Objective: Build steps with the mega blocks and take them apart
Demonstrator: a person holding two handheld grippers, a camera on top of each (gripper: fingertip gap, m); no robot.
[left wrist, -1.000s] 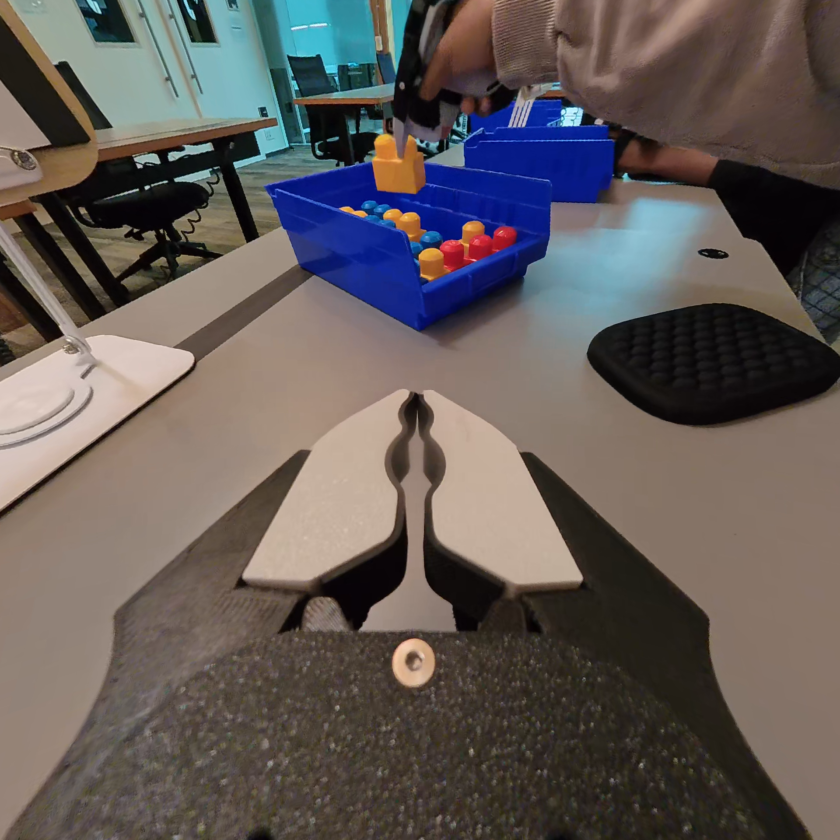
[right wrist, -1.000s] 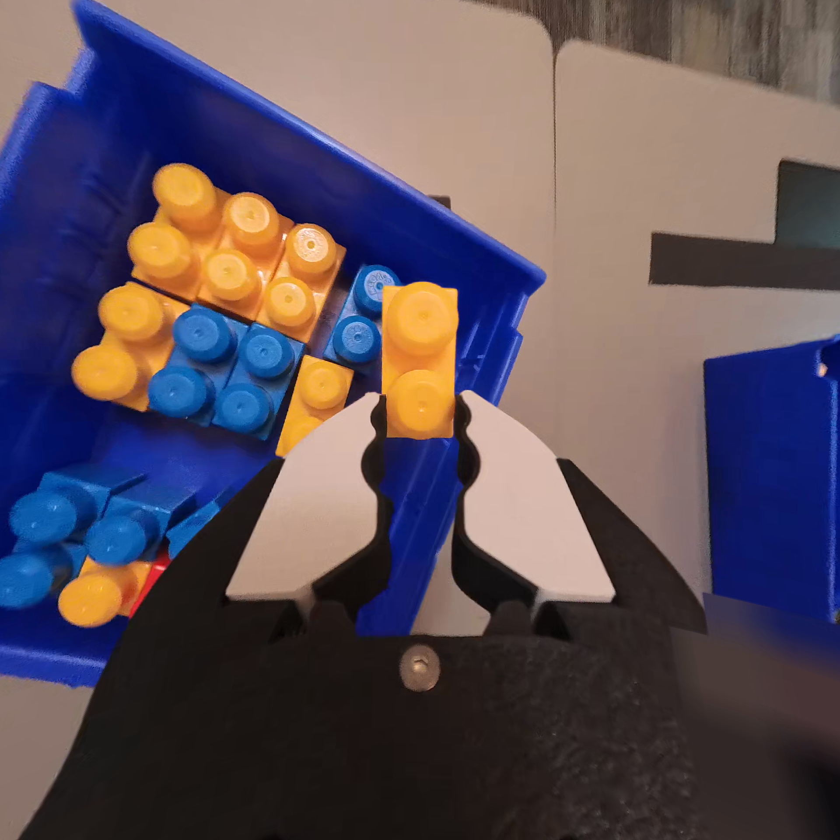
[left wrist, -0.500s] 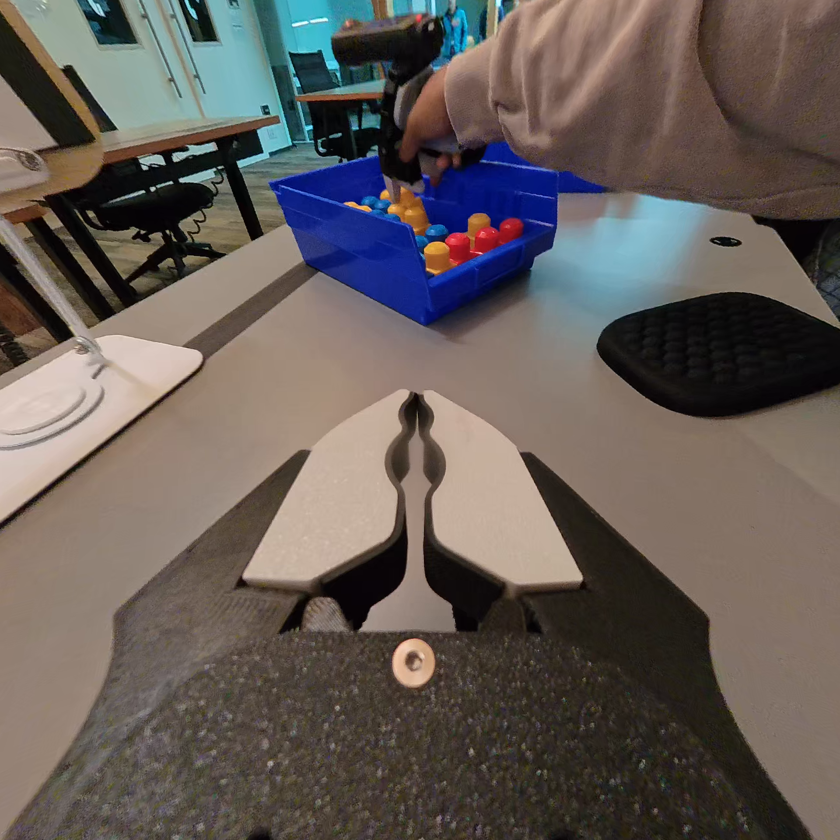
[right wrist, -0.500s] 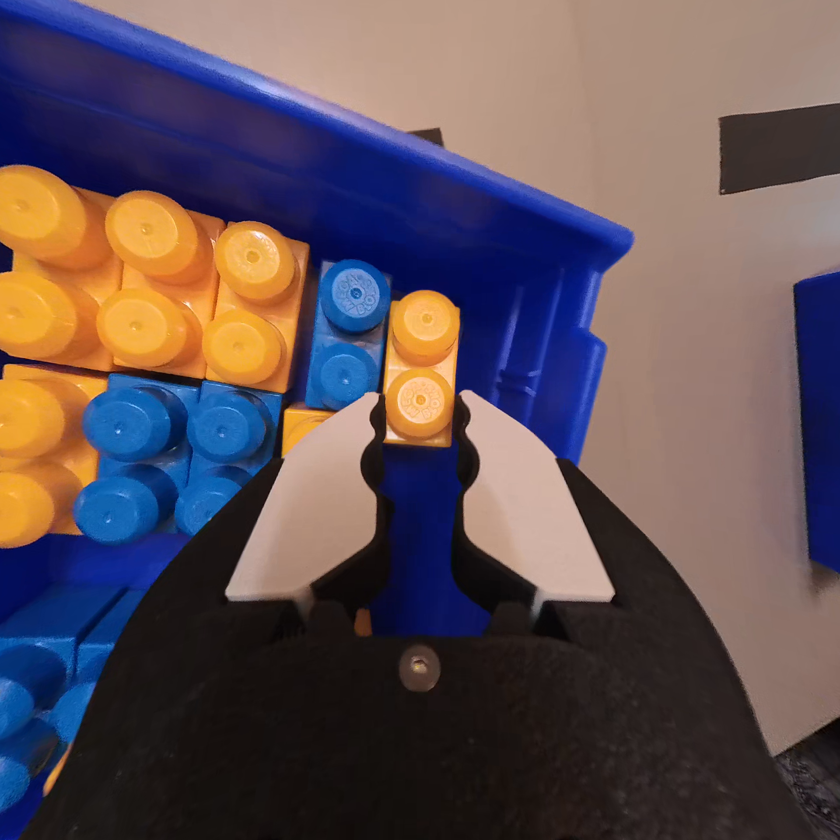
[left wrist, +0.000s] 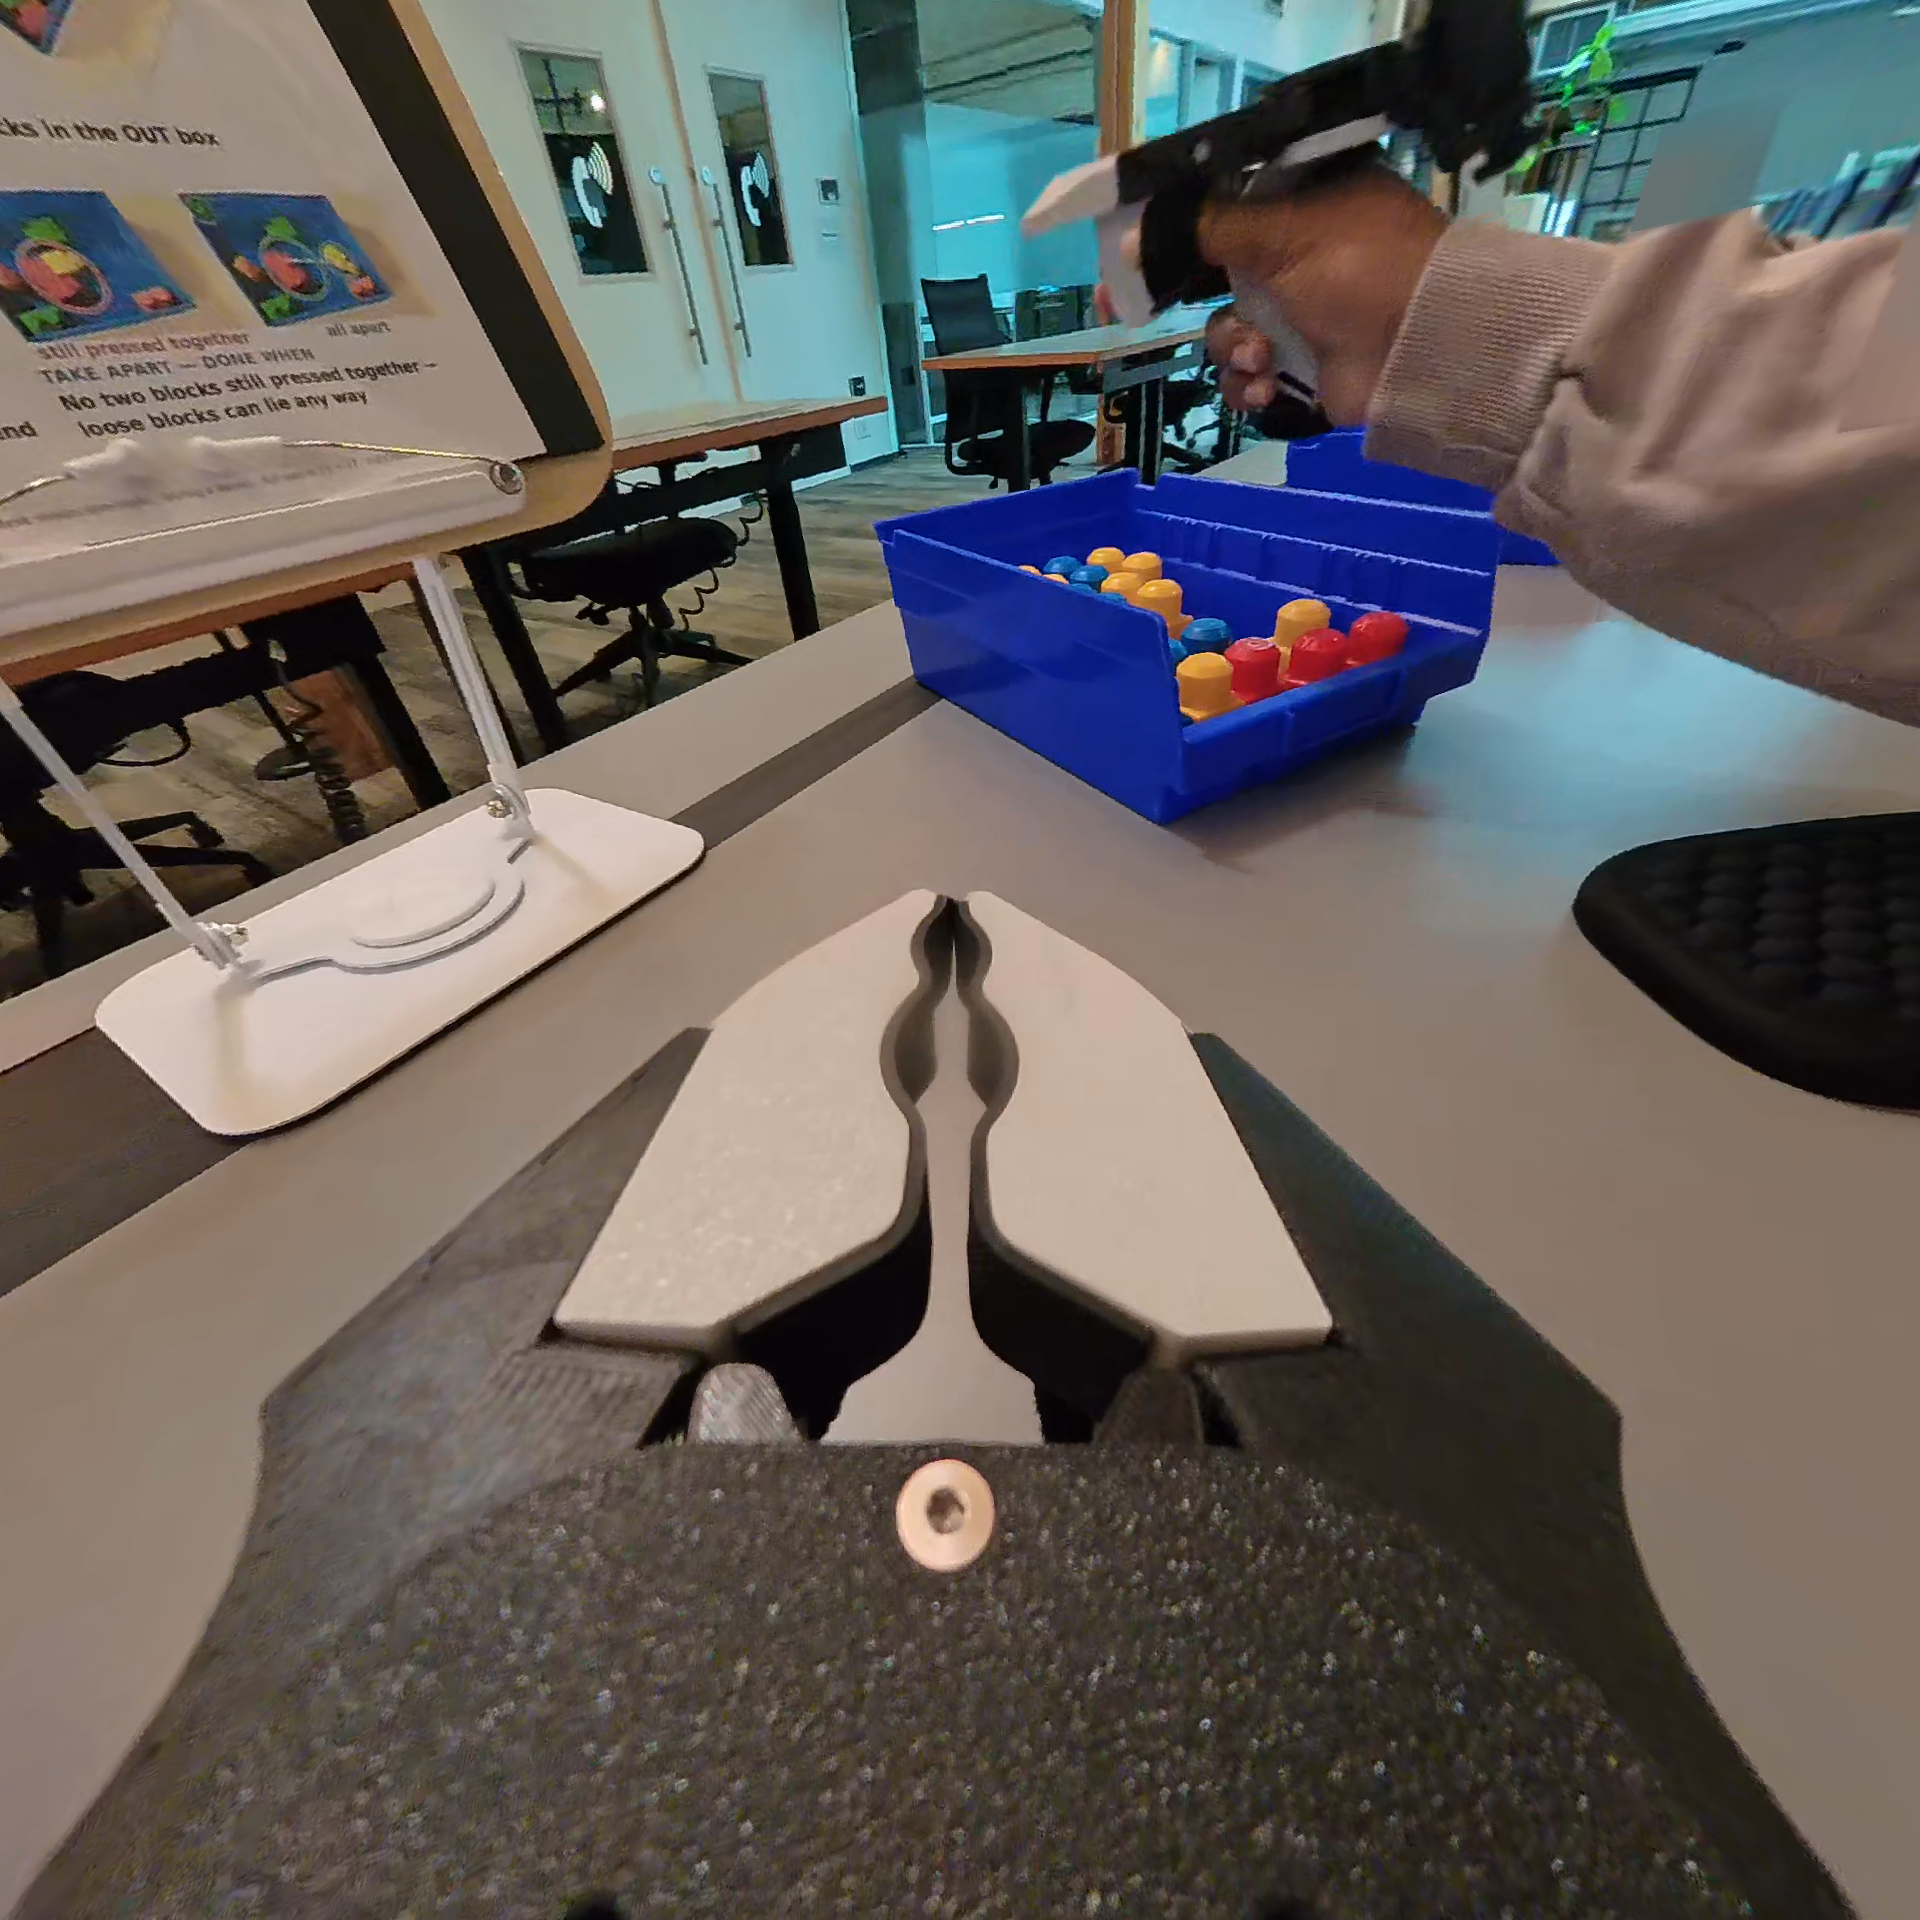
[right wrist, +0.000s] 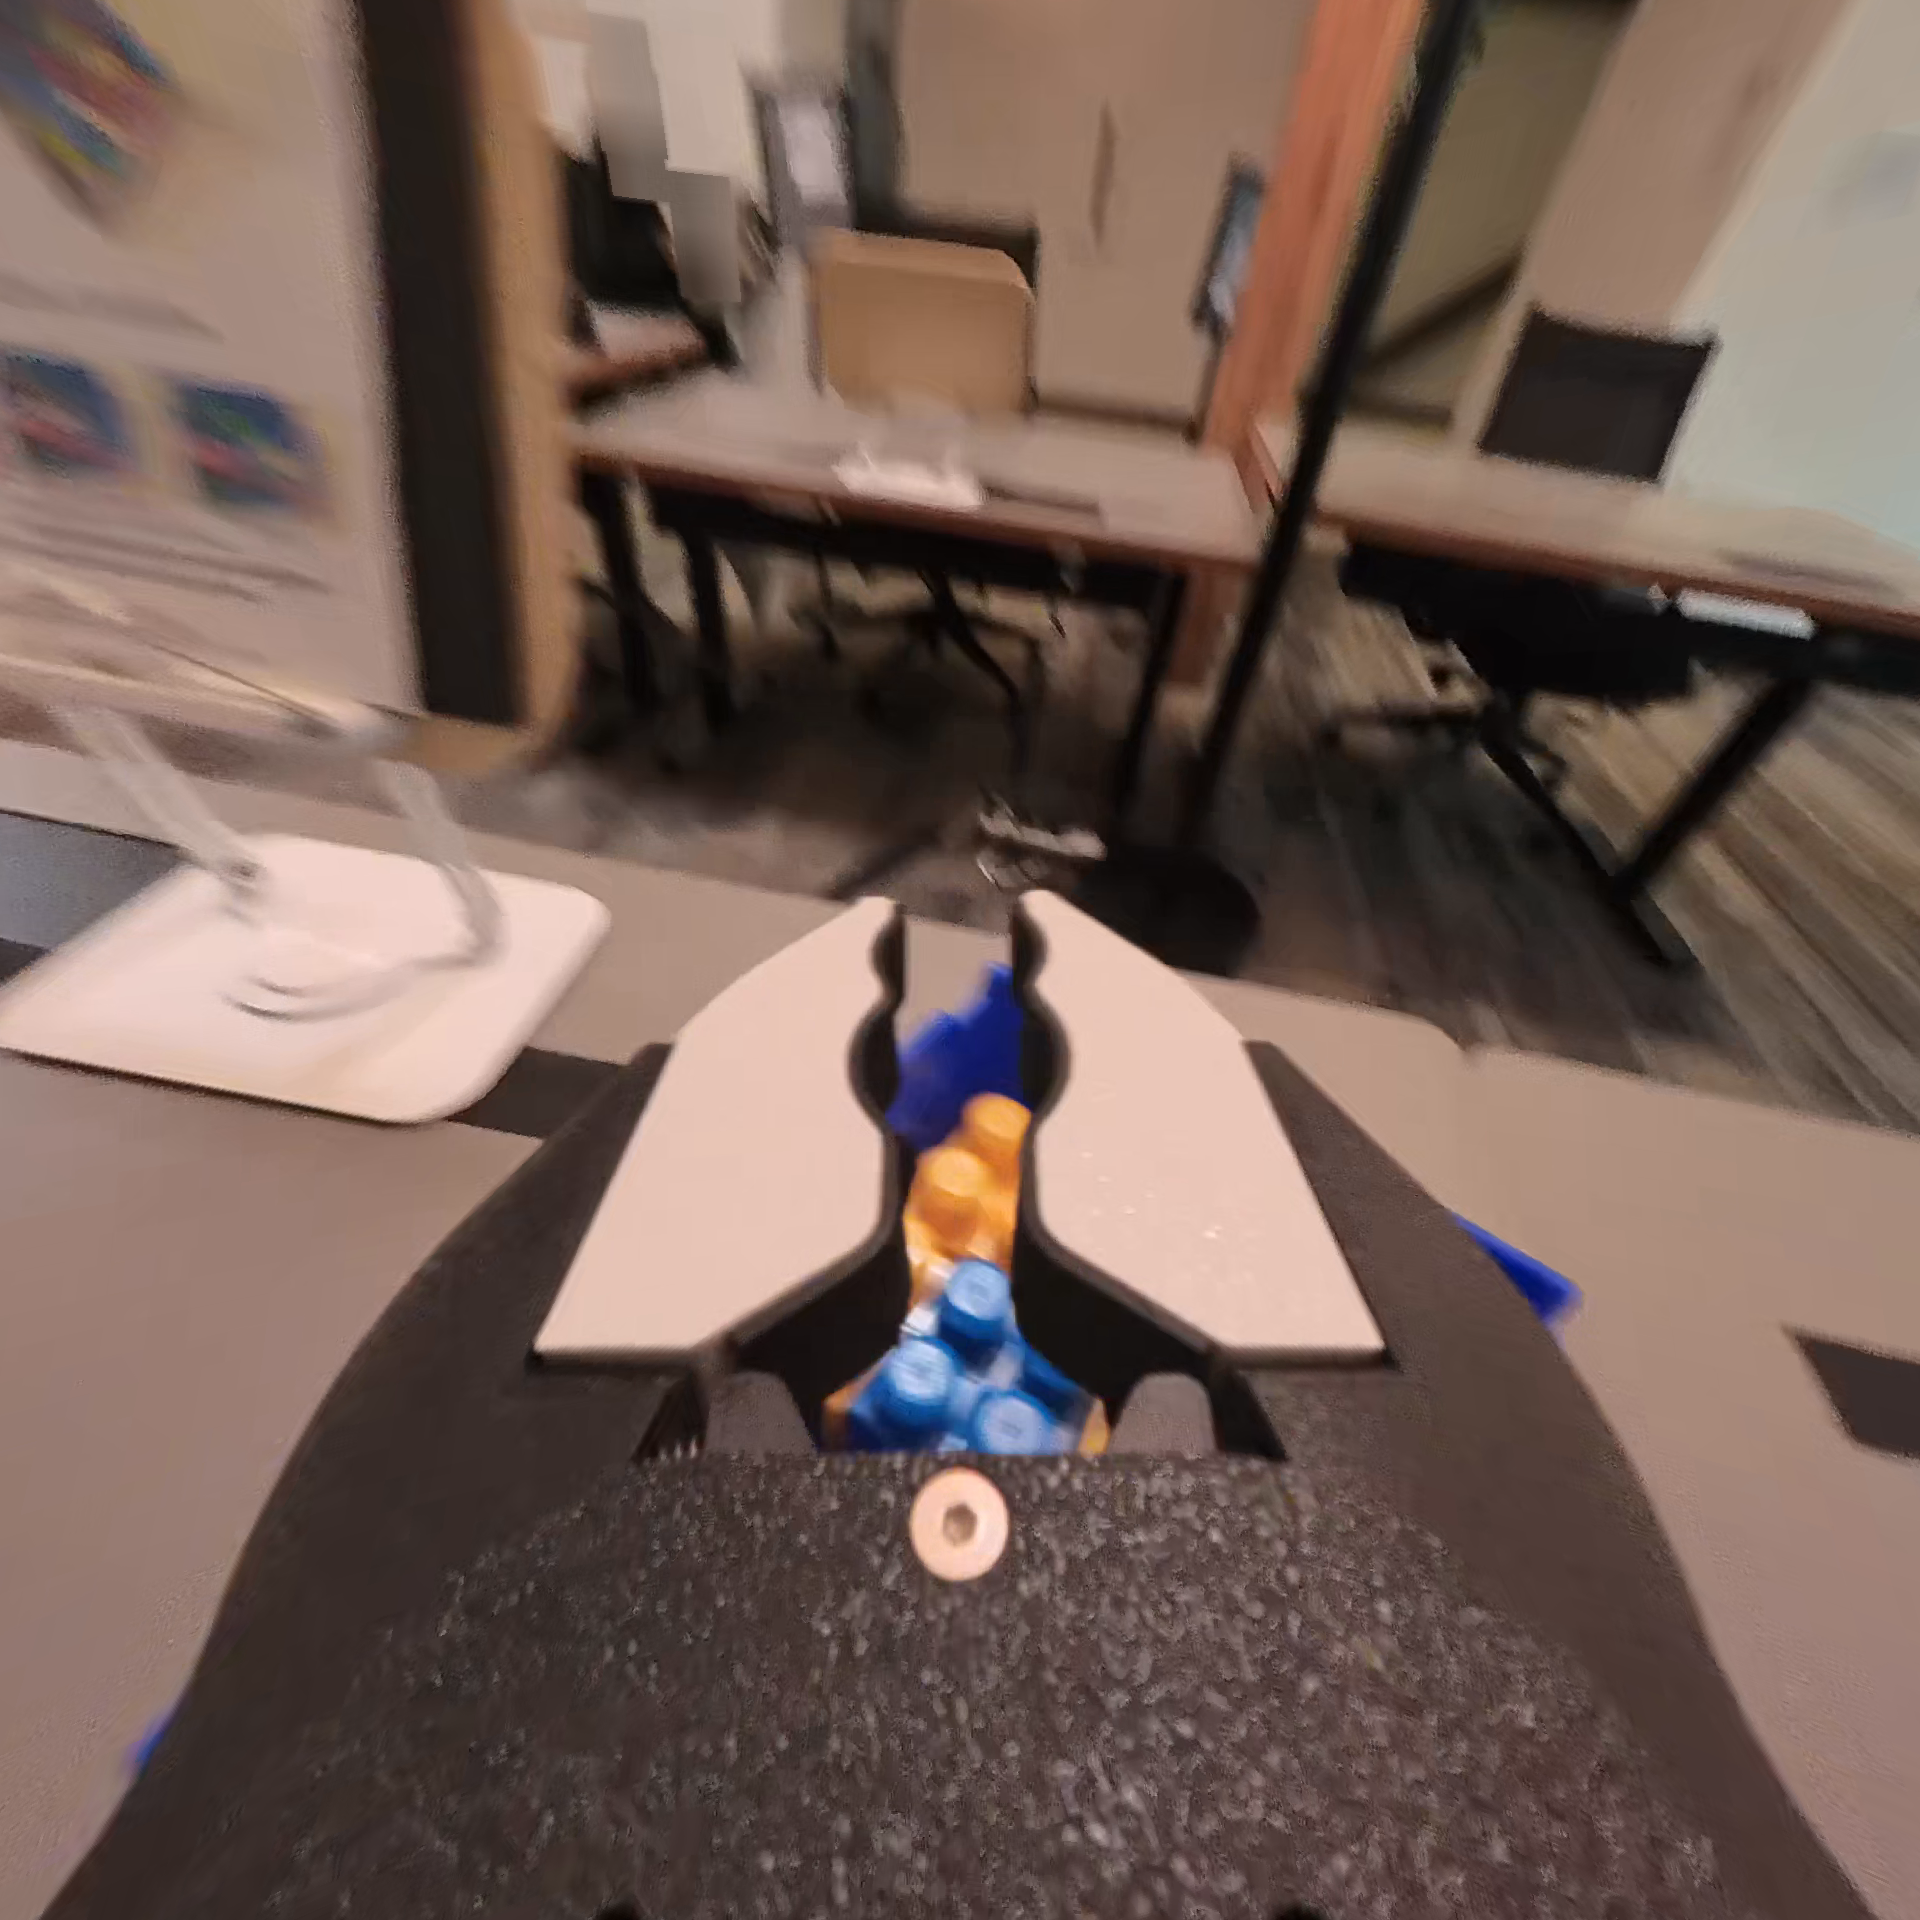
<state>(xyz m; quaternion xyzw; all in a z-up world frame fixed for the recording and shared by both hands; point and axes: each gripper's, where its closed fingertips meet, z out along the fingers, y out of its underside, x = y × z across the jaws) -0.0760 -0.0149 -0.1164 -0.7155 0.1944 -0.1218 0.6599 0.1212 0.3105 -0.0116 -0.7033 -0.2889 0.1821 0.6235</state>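
Note:
A blue bin on the grey table holds loose yellow, blue and red mega blocks. My left gripper is shut and empty, low over the table, well short of the bin. My right gripper is open and empty. In the left wrist view it is held in a hand, raised above the bin's far side. Between its fingers the blurred right wrist view shows yellow blocks and blue blocks in the bin below.
A second blue bin stands behind the first. A black dimpled pad lies at the right. A white stand base carries an instruction board at the left. Desks and chairs fill the room behind. The grippers' ends are close to 40 cm from one another.
My right gripper let go of the yellow block in the bin, then rose and tilted up to level. My left gripper stayed shut and turned a little to the left.

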